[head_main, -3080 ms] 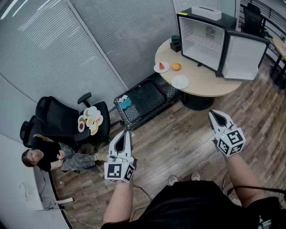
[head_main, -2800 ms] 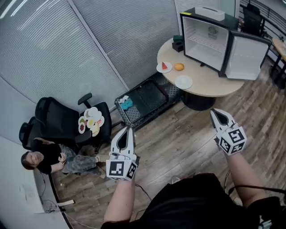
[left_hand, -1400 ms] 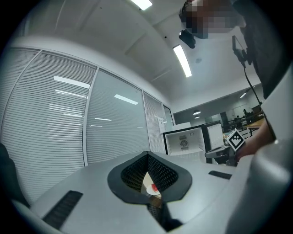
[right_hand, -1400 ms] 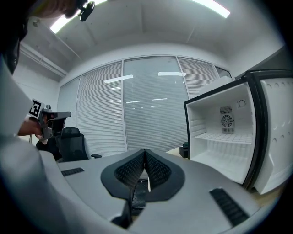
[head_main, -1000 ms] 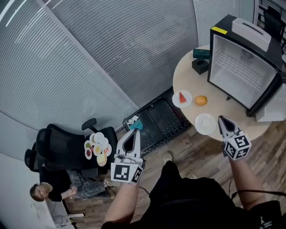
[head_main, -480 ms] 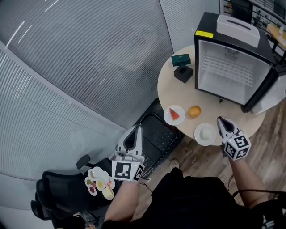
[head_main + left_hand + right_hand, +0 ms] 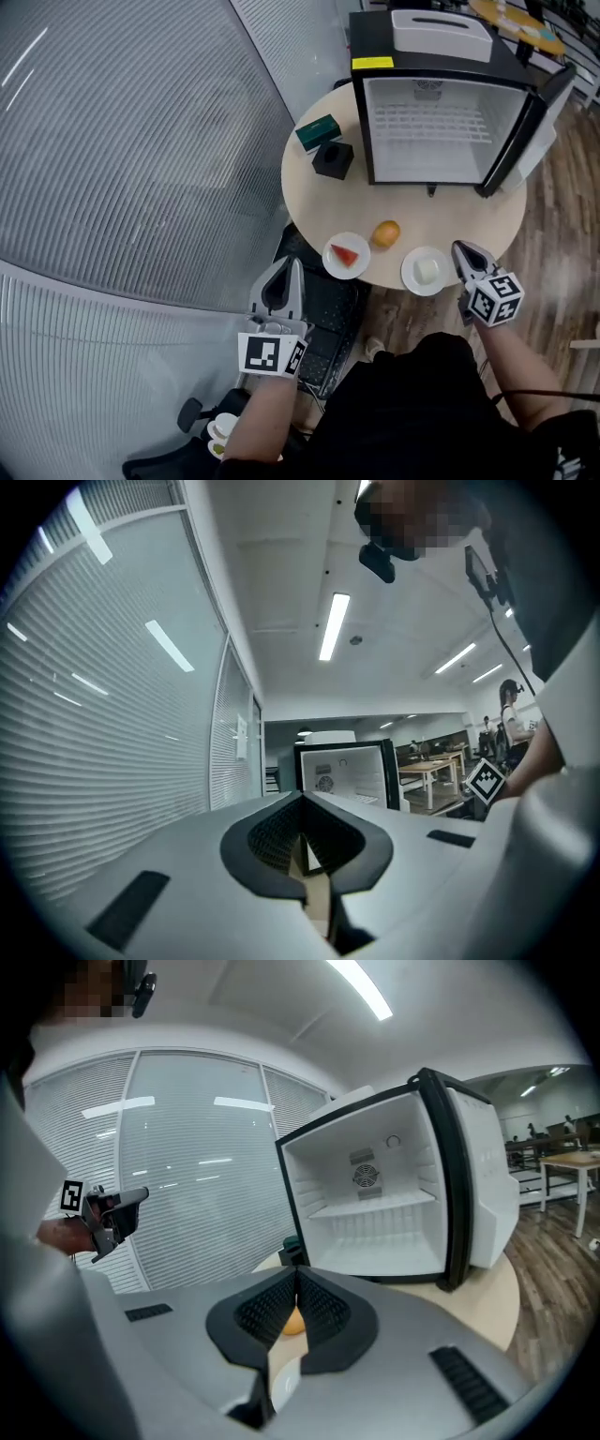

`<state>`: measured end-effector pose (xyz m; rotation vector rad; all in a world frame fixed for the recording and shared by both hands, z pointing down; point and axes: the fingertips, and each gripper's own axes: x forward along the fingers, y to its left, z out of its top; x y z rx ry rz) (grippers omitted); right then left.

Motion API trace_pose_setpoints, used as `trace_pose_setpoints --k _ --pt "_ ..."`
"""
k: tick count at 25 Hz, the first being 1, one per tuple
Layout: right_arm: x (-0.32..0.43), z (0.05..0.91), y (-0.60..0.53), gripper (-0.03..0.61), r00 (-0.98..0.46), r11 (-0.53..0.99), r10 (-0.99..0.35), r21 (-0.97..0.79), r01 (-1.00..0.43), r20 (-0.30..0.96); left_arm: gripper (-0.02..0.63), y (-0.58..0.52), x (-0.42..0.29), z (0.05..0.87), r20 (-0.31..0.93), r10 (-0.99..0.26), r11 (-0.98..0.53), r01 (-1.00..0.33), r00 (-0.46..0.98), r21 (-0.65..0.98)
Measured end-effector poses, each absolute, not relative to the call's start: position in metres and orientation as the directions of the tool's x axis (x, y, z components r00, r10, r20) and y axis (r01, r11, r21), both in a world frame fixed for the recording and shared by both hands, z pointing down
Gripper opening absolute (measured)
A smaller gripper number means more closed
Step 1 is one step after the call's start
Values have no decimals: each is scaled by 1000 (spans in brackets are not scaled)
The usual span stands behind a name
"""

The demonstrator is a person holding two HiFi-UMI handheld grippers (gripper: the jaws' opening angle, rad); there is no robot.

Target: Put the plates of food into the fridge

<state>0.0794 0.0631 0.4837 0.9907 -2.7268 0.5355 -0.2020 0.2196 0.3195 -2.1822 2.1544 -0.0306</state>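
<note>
Counter edge: the round counter ends just behind the two plates. The plate with a red slice and the plate with a white piece both sit at the rim farthest from the fridge.
Open room: bare counter lies between the fridge's open front and the plates. Only an orange fruit is there, between the two plates and a little nearer the fridge.
Door: the fridge door is swung wide at the fridge's right and reaches past the counter rim.
Beside the fridge: a green box and a black box stand near its left wall.
Person's left: the left claw is closed tip to tip with nothing in it. It is over the floor, left of the red-slice plate and farther from the fridge.
Person's right: the right claw is closed and holds nothing. Its tips are just right of the white-piece plate and point toward the fridge.
Hard to make out: a black tray on the floor is partly covered by the counter and the left claw. I cannot tell what the white piece is.
Right gripper view only: a shelf and a round vent on the fridge's back wall. The fruit and a sliver of white plate show through the slot below the closed tips.
Left gripper view only: the fridge far off past the closed tips, with the right claw's marker cube to its right.
</note>
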Motion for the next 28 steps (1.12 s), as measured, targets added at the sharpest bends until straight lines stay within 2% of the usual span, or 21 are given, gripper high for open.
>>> trace_pose_setpoints --k 5,9,15,16,19,23,26,28 --pt "115 493 73 6 -701 628 -654 -312 -713 284 3 185 -192 326 -39 -990 -131 -990 133 -55" --pt "123 518 96 6 -712 602 -634 -386 -699 302 3 167 -177 328 -34 -980 -193 -979 196 -65" --pt "141 586 111 11 -653 447 -642 -497 -744 402 3 151 -155 340 -4 -963 -267 -962 268 -59" --pt "142 598 113 27 -649 419 -635 -519 -745 419 3 150 -153 343 4 -961 -275 -959 275 -66" --pt "142 632 124 131 -655 337 -600 -597 -728 460 3 146 -151 354 31 -959 -283 -956 281 -73" --pt "136 669 133 176 -665 240 -570 -676 -696 483 3 143 -143 368 50 -946 -322 -944 319 -66" --pt "129 694 137 238 -673 158 -557 -734 -661 487 3 146 -136 377 61 -933 -358 -930 354 -78" --pt "125 710 137 242 -669 104 -558 -759 -643 491 3 147 -137 383 70 -931 -362 -928 357 -85"
